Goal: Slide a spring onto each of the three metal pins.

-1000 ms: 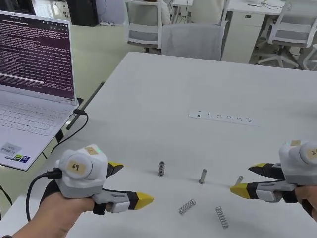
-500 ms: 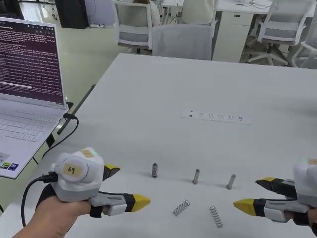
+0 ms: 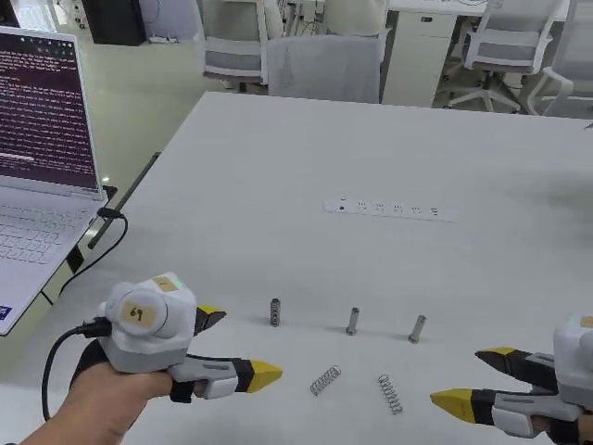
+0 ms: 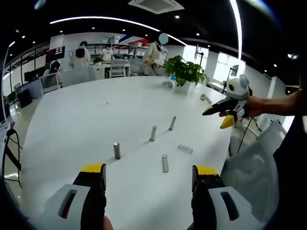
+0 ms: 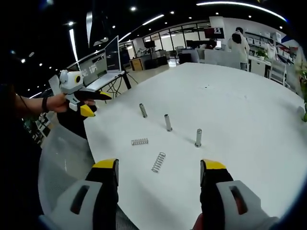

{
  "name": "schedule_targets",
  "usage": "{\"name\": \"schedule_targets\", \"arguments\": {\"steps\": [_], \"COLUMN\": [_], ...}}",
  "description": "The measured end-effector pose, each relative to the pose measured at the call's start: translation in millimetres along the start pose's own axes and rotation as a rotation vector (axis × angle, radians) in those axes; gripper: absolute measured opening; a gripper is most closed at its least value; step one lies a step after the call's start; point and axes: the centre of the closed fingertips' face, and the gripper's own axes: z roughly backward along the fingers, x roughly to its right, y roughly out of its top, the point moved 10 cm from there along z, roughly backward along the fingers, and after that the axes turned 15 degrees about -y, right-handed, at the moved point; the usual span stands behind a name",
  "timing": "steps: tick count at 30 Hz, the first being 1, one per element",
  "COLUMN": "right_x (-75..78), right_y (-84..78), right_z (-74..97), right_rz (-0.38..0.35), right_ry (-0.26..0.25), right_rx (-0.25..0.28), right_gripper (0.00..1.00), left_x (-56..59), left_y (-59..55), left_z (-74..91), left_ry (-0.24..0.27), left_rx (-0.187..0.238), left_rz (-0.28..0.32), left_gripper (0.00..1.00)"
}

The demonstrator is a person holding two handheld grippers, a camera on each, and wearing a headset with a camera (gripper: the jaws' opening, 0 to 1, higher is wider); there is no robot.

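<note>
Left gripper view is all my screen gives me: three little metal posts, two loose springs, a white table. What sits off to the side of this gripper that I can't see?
Observer: An open laptop stands off to the left of the left gripper, past the table's edge, its screen lit with lines of text.
Visitor: Is the thing I'm looking along plugged into anything?
Observer: I can't see where it ends, but a black cable leaves the back of it and curves down toward the person.
</note>
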Motion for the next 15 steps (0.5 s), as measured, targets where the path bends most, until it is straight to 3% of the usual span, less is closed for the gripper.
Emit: {"name": "schedule_targets", "arguments": {"steps": [15], "right_x": [-2.4], "right_y": [-7.6], "right_z": [7.9], "right_rz": [-0.013], "right_ry": [0.003], "right_rx": [0.003], "right_gripper": [0.69], "left_x": [-1.0], "left_y": [9.8], "left_z": [-20.9], "left_ry": [-0.037], "left_rx": [-0.018], "left_rz": [-0.019], "left_gripper": [0.69]}}
